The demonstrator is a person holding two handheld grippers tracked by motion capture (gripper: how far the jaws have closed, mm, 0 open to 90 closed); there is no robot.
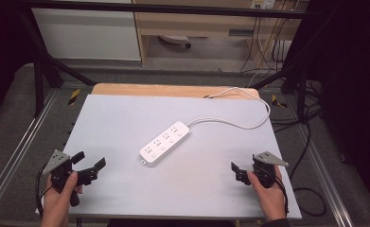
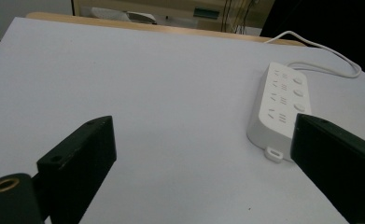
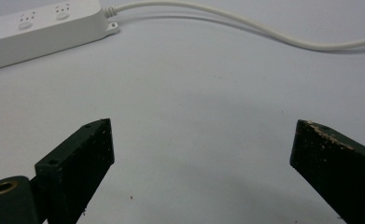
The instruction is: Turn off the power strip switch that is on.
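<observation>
A white power strip with several sockets and round buttons lies slantwise in the middle of the pale grey table top. Its white cable loops off to the far right. A hand holds my left gripper near the front left corner, jaws spread wide with nothing between them. In the left gripper view the power strip lies ahead to the right of the left gripper. My right gripper rests at the front right, open and empty. In the right gripper view the right gripper faces the strip and cable.
A wooden board edge shows behind the table top. Black frame bars stand around the table, and dark cables hang off at the right. Bare surface lies between each gripper and the strip.
</observation>
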